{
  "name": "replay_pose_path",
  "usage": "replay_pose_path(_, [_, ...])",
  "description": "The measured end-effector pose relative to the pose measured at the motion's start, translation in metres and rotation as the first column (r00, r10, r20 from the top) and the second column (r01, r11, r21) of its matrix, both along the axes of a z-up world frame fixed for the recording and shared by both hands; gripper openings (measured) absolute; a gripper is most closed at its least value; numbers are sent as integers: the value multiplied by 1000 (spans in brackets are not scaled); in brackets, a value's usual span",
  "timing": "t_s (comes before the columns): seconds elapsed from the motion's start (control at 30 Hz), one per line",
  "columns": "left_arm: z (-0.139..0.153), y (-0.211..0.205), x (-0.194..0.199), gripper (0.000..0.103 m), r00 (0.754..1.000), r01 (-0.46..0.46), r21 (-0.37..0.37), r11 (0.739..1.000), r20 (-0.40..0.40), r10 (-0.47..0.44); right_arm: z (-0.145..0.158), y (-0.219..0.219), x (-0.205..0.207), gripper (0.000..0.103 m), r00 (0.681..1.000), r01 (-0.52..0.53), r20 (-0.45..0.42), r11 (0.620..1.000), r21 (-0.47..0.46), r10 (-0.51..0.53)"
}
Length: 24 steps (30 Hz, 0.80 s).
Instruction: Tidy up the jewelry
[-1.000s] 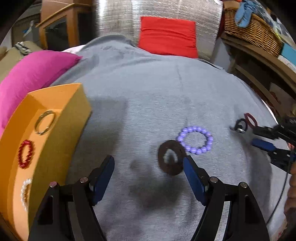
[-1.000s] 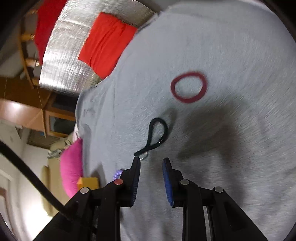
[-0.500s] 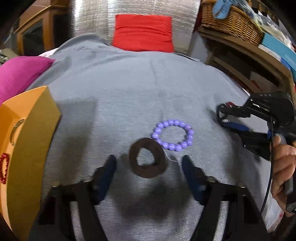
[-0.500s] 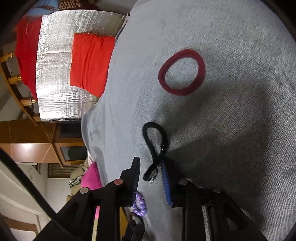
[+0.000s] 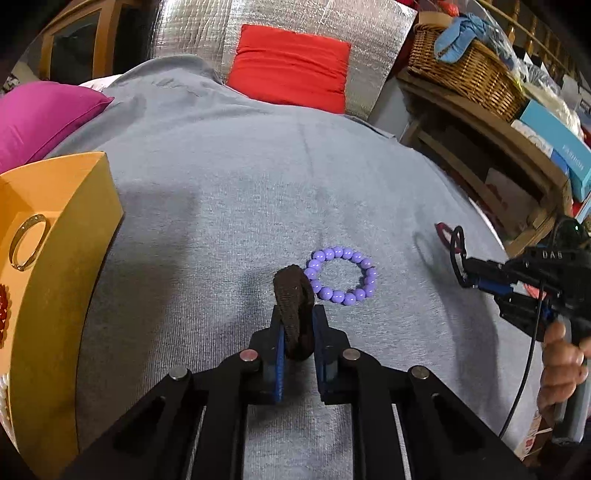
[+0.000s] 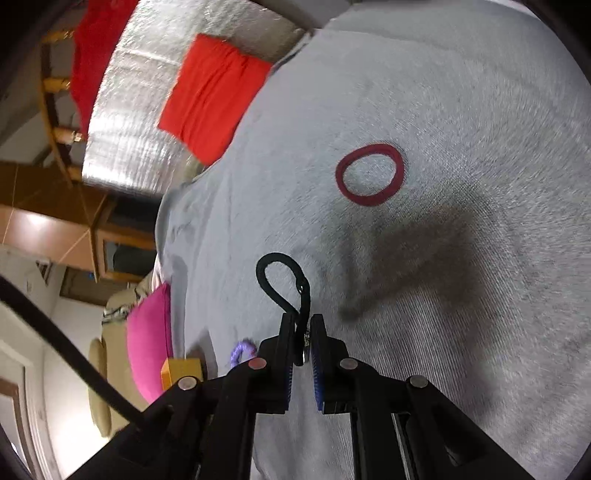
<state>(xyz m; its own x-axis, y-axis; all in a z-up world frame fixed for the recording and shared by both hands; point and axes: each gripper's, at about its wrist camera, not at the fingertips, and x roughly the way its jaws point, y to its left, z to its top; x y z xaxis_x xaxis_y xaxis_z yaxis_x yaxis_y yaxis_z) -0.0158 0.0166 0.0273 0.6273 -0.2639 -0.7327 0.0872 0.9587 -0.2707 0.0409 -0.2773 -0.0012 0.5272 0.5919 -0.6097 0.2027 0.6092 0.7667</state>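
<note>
You have a grey cloth point(image 5: 229, 177) spread beneath everything, with a magenta pillow point(image 5: 40, 114) at its far left edge. Beyond it, a red cushion point(image 5: 291, 66) leans against silver quilted padding point(image 5: 207, 26), and a wicker basket point(image 5: 461, 70) sits on the wooden shelf point(image 5: 491, 133) to your right.

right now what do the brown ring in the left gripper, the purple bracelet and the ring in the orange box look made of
Brown hair tie: knitted fabric, matte and fuzzy with a ribbed weave.
Purple bead bracelet: smooth glossy beads with small highlights, likely plastic or glass.
Gold bangle in the orange box: thin, shiny, metallic-looking; probably metal.
</note>
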Motion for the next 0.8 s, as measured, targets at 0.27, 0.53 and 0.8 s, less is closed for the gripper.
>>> replay_pose_path(0.27, [11, -3, -14, 14, 999, -19, 12, 1000, 43, 18, 8, 20, -7, 10, 996, -73, 44, 997, -28, 74])
replay_pose_path(0.53, [24, 1, -27, 14, 996, -31, -14, 999, 85, 32, 18, 46, -18, 10, 984, -135, 103, 987, -89, 143])
replay_pose_path(0.8, [35, 7, -40, 14, 992, -44, -17, 999, 121, 46, 28, 79, -39, 10, 959, -183, 179, 964, -191, 218])
